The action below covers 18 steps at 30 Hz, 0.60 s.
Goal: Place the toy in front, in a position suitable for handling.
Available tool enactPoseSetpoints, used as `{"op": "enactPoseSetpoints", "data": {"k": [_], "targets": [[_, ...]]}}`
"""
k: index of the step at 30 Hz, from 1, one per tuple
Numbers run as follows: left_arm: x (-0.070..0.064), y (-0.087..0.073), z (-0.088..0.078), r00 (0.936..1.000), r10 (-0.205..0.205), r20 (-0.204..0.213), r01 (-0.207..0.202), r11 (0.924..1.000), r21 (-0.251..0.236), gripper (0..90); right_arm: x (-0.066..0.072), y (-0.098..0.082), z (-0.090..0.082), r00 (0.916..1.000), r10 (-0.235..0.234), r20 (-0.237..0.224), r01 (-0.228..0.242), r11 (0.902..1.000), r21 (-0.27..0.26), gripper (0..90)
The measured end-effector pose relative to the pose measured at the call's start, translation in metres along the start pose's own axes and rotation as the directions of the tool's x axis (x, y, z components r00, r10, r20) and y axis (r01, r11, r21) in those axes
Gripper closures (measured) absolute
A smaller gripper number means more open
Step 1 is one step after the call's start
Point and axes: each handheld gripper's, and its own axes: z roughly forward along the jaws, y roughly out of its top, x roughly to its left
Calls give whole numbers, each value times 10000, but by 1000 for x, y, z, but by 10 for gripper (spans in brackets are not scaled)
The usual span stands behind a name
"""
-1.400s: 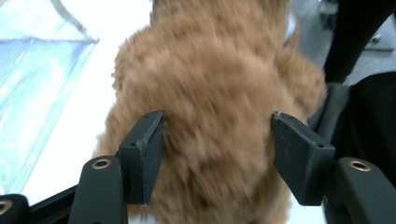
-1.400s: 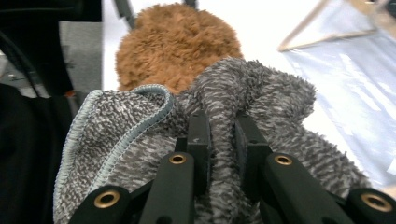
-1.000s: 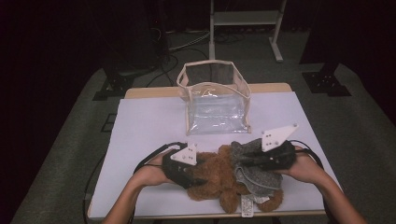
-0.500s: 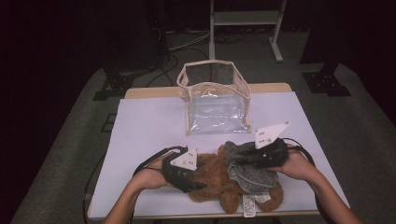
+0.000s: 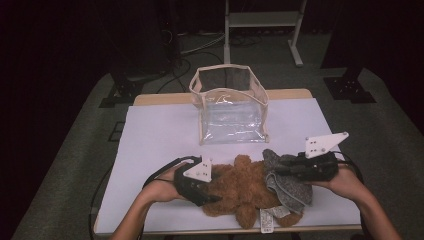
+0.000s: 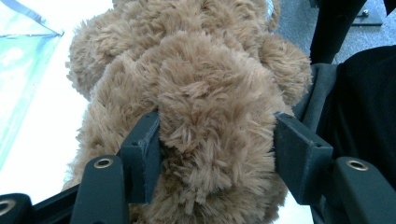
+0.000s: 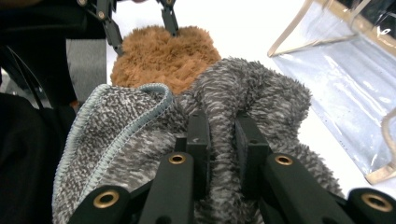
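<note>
From the high view, here we are at the near edge of the counter (image 5: 165,130): a brown teddy bear (image 5: 245,192) lies flat on the white cover, with a grey cloth (image 5: 287,182) draped over its right side. The left gripper (image 5: 212,197) sits at the bear's left side, the right gripper (image 5: 277,170) at the cloth's upper edge. Behind them, well apart, stands a clear bag (image 5: 232,107), open at the top.

Over to the left gripper view: the teddy bear (image 6: 201,107) bulges right between the two fingers (image 6: 142,154), which stand part-way spread and press into a plump lobe of fur from both sides. That's a grip on the plush itself. The toy looks light, soft and squashy, so it will give under the pads rather than slip, and a fat limb or the body is the sensible place to take hold.

Now the right gripper view: the fingers (image 7: 198,144) are drawn close together, pinching a thick fold of the grey cloth (image 7: 252,98) between them. The cloth's stitched hem curls off to the left, and the brown bear (image 7: 163,56) peeks out beyond it, with the left gripper (image 7: 140,21) at its far side. The clear bag (image 7: 336,79) lies to the right. The cloth looks limp and fuzzy; I'd judge it will sag and trail from wherever it is pinched, so a bunched fold like this one holds better than a single edge.
</note>
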Motion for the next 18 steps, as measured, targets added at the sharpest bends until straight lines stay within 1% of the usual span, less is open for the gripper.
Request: {"op": "enactPoseSetpoints", "data": {"k": [2, 3, 4, 5, 8, 10, 11, 13, 15, 18], "targets": [[0, -1, -1, 10000, 33, -13, -33, 10000, 54, 379, -1, -3, -8, 9999, 145, 76, -143, 9996, -232, 780], [0, -3, -1, 10000, -57, -25, 57, 10000, 33, 379, -1, -5, -11, 9997, 195, 111, -191, 9993, -307, 780], [0, -3, -1, 10000, -57, -25, 57, 10000, 33, 379, -1, -5, -11, 9997, 195, 111, -191, 9993, -307, 780], [1, -4, -2, 10000, -82, -15, 82, 10000, 56, 379, -1, -11, -20, 9992, 304, 244, -294, 9988, -397, 780], [1, -4, -3, 9999, -95, -41, 95, 9999, 76, 379, 0, -21, -25, 9982, 534, 273, -522, 9978, -416, 780], [2, -2, -5, 9999, -76, -101, 77, 9999, 104, 373, 1, -25, -22, 9981, 587, 209, -577, 9971, -487, 779], [3, -1, -7, 9999, -49, -164, 51, 9999, 111, 371, 2, -26, -20, 9981, 601, 152, -592, 9966, -573, 779], [5, 1, -11, 9995, -122, -288, 125, 9998, 122, 366, 3, -25, -15, 9983, 573, 49, -568, 9958, -722, 779], [8, 3, -15, 9991, -140, -402, 143, 9999, 88, 366, 3, -21, -8, 9989, 458, -39, -460, 9949, -895, 779], [13, 6, -16, 9991, -178, -387, 177, 9998, -50, 366, 6, -11, 3, 9998, 129, -154, -142, 9958, -901, 779]]}}
